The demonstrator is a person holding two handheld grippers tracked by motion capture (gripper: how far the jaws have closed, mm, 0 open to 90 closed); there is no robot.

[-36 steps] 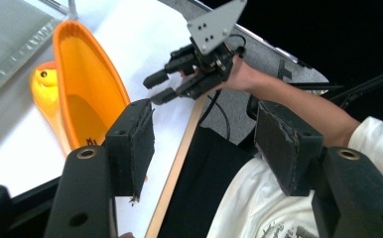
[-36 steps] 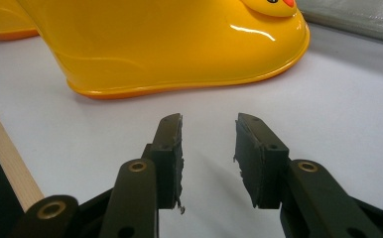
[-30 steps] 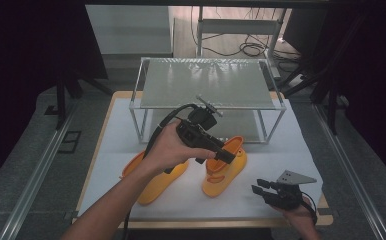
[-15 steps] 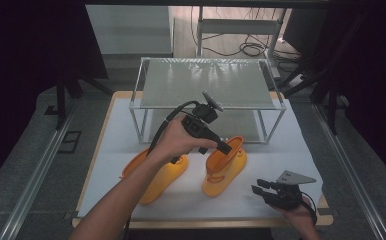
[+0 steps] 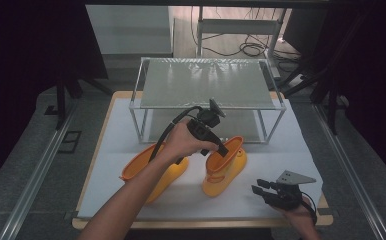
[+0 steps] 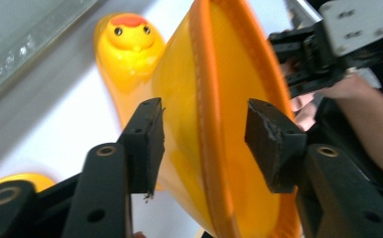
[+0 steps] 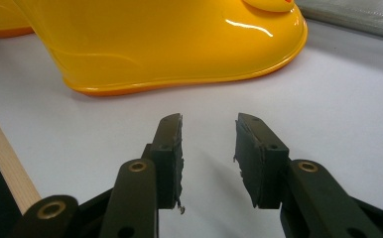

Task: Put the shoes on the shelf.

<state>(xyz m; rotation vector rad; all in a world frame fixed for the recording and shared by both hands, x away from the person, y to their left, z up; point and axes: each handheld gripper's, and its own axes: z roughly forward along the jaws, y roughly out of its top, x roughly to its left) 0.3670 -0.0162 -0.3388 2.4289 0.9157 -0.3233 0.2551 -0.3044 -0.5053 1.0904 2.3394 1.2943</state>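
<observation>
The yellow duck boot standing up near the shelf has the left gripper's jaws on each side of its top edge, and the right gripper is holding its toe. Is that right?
Not quite. The right gripper holds nothing: in the right gripper view its jaws stand apart over the bare white table cover, short of the boot. The rest is right: the left gripper has the standing duck boot's top edge between its jaws, which have just been closing.

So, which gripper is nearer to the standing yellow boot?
Left. The left gripper straddles the rim of the standing boot, jaws just closing but not yet pressing. The right gripper rests apart, near the table's front edge.
</observation>
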